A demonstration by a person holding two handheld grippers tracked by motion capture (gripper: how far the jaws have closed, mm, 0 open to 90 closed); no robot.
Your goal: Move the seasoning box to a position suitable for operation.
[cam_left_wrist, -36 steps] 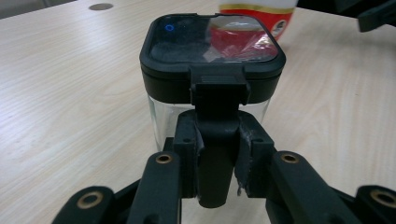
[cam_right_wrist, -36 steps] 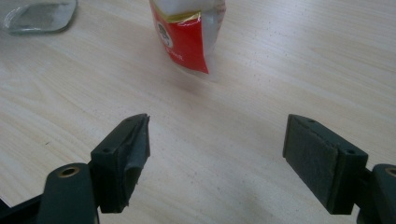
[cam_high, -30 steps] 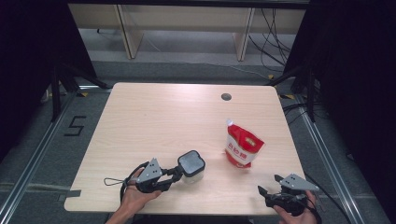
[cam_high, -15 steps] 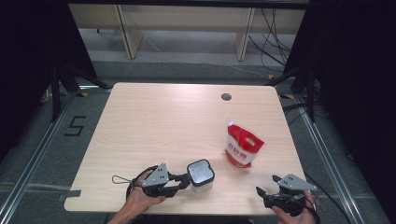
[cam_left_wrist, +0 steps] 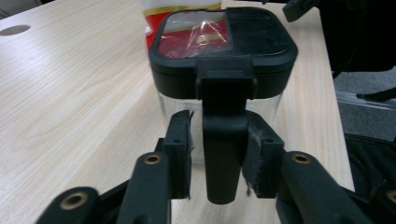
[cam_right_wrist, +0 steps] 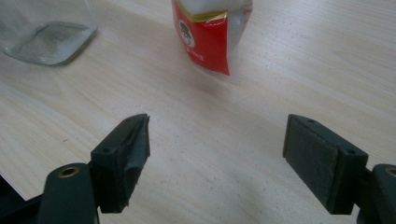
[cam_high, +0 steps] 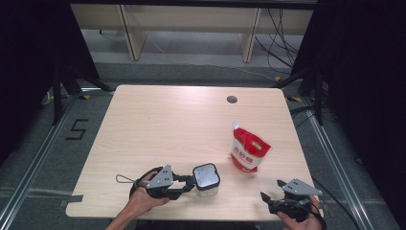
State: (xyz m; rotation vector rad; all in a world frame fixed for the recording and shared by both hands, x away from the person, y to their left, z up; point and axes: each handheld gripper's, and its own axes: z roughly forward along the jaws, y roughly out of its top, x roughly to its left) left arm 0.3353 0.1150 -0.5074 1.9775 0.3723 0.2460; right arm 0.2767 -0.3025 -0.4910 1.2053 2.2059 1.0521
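A clear square container (cam_high: 207, 179) with a black lid (cam_left_wrist: 224, 44) stands on the table near its front edge. My left gripper (cam_high: 189, 184) lies just left of it, jaws on either side of the container's black handle (cam_left_wrist: 224, 140). These jaws have just been opening, and the left pad (cam_left_wrist: 180, 154) stands slightly off the handle. A red and white pouch (cam_high: 249, 151) stands upright to the right of the container; in the right gripper view the pouch (cam_right_wrist: 208, 32) is straight ahead. My right gripper (cam_high: 268, 201) rests at the front right corner, open and with nothing between its pads (cam_right_wrist: 217, 154).
The wooden table (cam_high: 182, 124) has a round cable hole (cam_high: 232, 99) at its far right. The container's glass base (cam_right_wrist: 46, 32) shows at the upper left of the right gripper view. A "5" (cam_high: 76, 129) is marked on the floor to the left.
My left gripper and the container have shifted a little to the right and toward the front edge. The right gripper has stayed put.
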